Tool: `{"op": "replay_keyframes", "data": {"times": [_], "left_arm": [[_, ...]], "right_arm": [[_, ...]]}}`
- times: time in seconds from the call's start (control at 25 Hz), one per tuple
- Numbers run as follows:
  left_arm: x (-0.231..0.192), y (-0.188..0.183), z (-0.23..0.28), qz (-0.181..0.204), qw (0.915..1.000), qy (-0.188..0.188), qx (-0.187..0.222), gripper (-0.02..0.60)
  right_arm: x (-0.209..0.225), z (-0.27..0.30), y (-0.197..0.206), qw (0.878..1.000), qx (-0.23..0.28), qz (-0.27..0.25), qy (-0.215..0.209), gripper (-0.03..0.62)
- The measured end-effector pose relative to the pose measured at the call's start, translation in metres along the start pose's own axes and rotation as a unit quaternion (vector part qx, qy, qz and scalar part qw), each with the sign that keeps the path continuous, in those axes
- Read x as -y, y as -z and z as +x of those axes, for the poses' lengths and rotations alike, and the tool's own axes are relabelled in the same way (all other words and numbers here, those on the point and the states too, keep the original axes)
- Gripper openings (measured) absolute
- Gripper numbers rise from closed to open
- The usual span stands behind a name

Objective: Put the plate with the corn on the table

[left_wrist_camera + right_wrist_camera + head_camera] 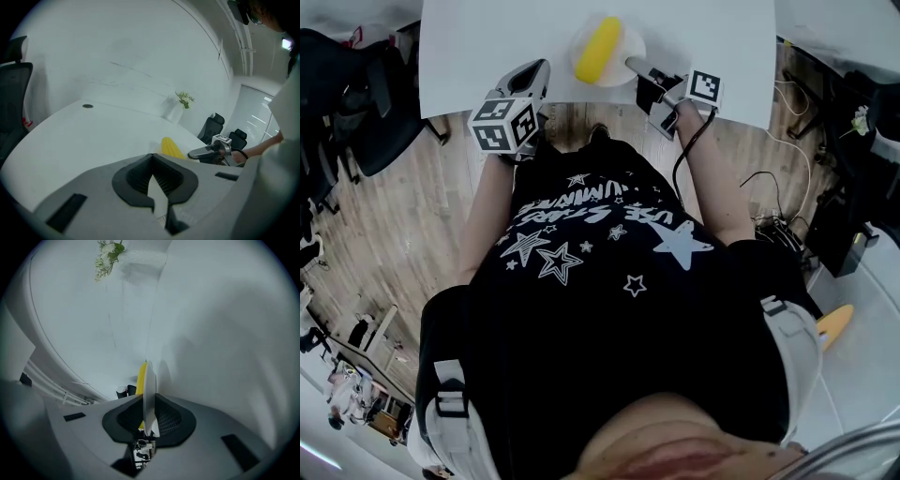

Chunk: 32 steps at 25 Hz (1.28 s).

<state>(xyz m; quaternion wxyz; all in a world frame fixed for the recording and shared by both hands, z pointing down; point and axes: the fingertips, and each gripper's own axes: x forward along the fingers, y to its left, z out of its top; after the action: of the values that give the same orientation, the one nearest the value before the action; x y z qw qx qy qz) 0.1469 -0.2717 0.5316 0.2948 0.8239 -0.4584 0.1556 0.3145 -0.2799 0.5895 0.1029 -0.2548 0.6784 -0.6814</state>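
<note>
Wide white desk (487, 47) fills the top of the head view, with wood-plank floor (394, 216) below it, and the person in a black star-print T-shirt (600, 244) stands right at its near edge. Black office chairs (213, 127) sit beyond the desk's far end in the left gripper view. Now the tools: the right gripper (636, 66) reaches in from the right, and its own view shows its jaws pinching the rim of the round white plate (632, 42), which is seen edge-on between the dark ribbed pads (169, 420). The plate is over the near part of the desk, around the middle of that edge; whether it sits on the surface or hangs just above it, can't tell. The left gripper (534, 75) hovers at the desk's near edge, left of the plate and apart from it, with its jaws pressed together at the tips and nothing between them. On the plate lies the yellow corn cob (598, 49), pointing away from the person and peeking out behind the rim in the right gripper view. Smallest of all, a white vase with a green sprig (180, 105) stands at the desk's far side.
</note>
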Motion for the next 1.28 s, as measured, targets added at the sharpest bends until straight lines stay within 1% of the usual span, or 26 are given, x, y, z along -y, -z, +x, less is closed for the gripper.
{"op": "replay_keyframes", "data": {"times": [0.48, 0.64, 0.72, 0.84, 0.96, 1.16, 1.28], "left_arm": [[0.006, 0.002, -0.006, 0.004, 1.0000, 0.002, 0.003, 0.005], [0.008, 0.004, -0.007, 0.004, 1.0000, 0.005, 0.002, 0.005], [0.006, 0.004, -0.008, 0.003, 1.0000, 0.006, 0.001, 0.005], [0.002, 0.005, -0.012, 0.004, 1.0000, 0.007, 0.001, 0.005], [0.000, 0.003, -0.013, 0.006, 0.9999, 0.009, 0.002, 0.005], [0.001, 0.003, -0.012, 0.011, 0.9999, 0.012, 0.002, 0.005], [0.002, 0.002, -0.013, 0.014, 0.9998, 0.014, 0.002, 0.005]], "right_arm": [[0.005, -0.003, -0.003, 1.000, 0.012, 0.007, 0.024, 0.051], [0.009, -0.003, -0.002, 0.999, 0.020, 0.031, 0.038, 0.044], [0.009, -0.002, -0.001, 0.998, 0.023, 0.034, 0.057, 0.040], [0.010, 0.003, 0.000, 0.993, 0.021, 0.003, 0.113, 0.029], [0.016, 0.006, -0.002, 0.985, 0.014, -0.033, 0.168, 0.021], [0.017, 0.006, -0.007, 0.975, 0.017, -0.067, 0.211, 0.031], [0.019, 0.006, -0.008, 0.965, 0.012, -0.094, 0.246, 0.052]]}}
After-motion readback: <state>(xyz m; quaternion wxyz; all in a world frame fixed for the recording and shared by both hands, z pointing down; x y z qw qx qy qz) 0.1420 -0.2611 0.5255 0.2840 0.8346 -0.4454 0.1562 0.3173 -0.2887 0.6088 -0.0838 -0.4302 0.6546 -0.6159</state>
